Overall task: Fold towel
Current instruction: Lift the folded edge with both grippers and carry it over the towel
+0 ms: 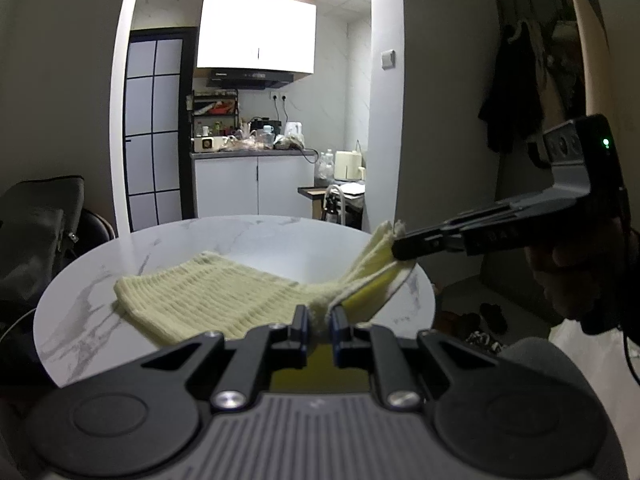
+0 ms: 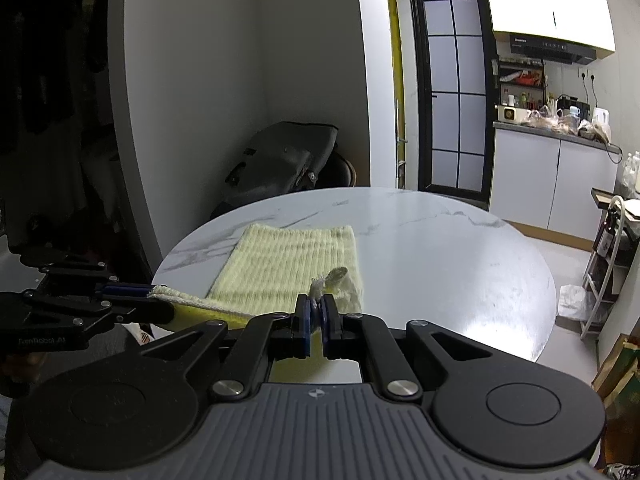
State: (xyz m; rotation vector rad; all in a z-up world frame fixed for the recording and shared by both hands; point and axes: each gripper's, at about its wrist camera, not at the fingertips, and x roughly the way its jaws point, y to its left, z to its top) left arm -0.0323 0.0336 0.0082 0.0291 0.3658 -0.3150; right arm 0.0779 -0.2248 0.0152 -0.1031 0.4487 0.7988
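Note:
A pale yellow ribbed towel (image 1: pixel 208 300) lies on the round white marble table (image 1: pixel 256 236), its near edge lifted off the top. My left gripper (image 1: pixel 319 322) is shut on one near corner of the towel. In the same view my right gripper (image 1: pixel 400 246) comes in from the right, pinching the other near corner, and the raised edge sags between the two. From the right wrist the towel (image 2: pixel 288 260) stretches away over the table (image 2: pixel 440 248), my right gripper (image 2: pixel 318 312) is shut on a frayed corner, and my left gripper (image 2: pixel 154 294) holds the corner at the left.
A dark bag (image 2: pixel 280 160) rests on a chair behind the table. Beyond an arch is a kitchen counter (image 1: pixel 252 152) with clutter. A small cart (image 2: pixel 612 248) stands at the right, shoes (image 1: pixel 484 320) lie on the floor, and a person's hand (image 1: pixel 568 272) holds the right gripper.

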